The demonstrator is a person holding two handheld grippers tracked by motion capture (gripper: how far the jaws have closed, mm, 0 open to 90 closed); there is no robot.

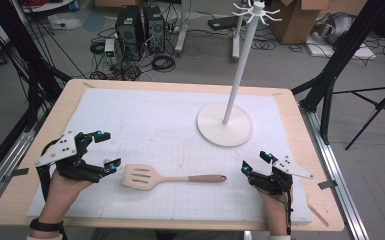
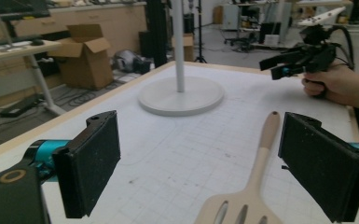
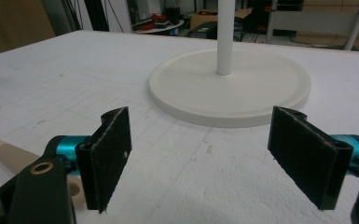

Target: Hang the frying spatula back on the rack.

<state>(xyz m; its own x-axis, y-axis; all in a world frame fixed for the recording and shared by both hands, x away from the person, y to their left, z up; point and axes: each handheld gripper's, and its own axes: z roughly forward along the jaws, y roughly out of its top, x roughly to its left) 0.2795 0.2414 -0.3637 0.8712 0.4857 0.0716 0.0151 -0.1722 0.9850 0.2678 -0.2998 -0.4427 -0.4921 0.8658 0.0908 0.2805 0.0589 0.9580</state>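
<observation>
High view first: a pale wooden slotted spatula (image 1: 167, 177) lies flat on the white gridded mat (image 1: 155, 120), head toward the person's left, handle pointing right. Just beside its head sits the left gripper (image 1: 106, 151), jaws spread wide with nothing between them. Near the handle's tip, apart from it, the right gripper (image 1: 254, 163) also stands spread and empty. Behind the spatula, well apart, rises a white hook stand with a round base (image 1: 225, 125). From the left gripper view, the spatula's head (image 2: 238, 212) seems to lie between the jaws, untouched.

Lab, computer towers (image 1: 140, 25), floor cables (image 1: 162, 62), cardboard boxes (image 2: 86, 56)
</observation>
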